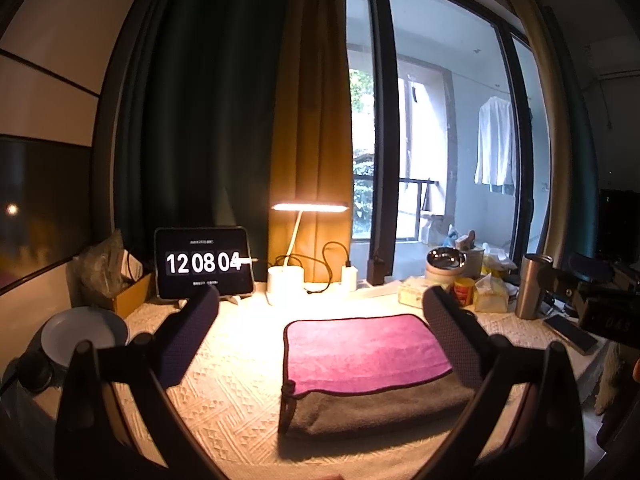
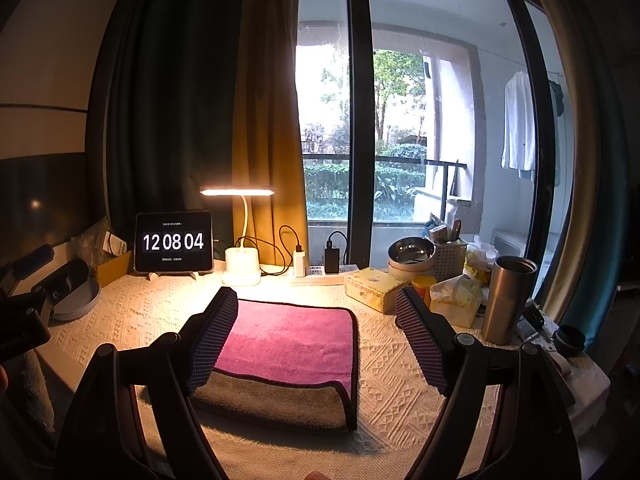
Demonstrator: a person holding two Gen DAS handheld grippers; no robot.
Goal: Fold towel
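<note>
Towel (image 1: 366, 364) seen folded, pink layer over grey, laid flat on table (image 1: 224, 392) near front edge, middle. Left tongs (image 1: 320, 336) held above table, spread wide, nothing gripped. Right tongs (image 2: 316, 332) likewise spread wide, empty. Lit lamp (image 2: 240, 224) stood at back edge.

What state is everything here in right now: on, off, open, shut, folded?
towel: folded, flat on the table
left gripper: open, empty
right gripper: open, empty
desk lamp: on
tablet clock: on, reads 12 08 04
steel tumbler: upright, lidless
</note>
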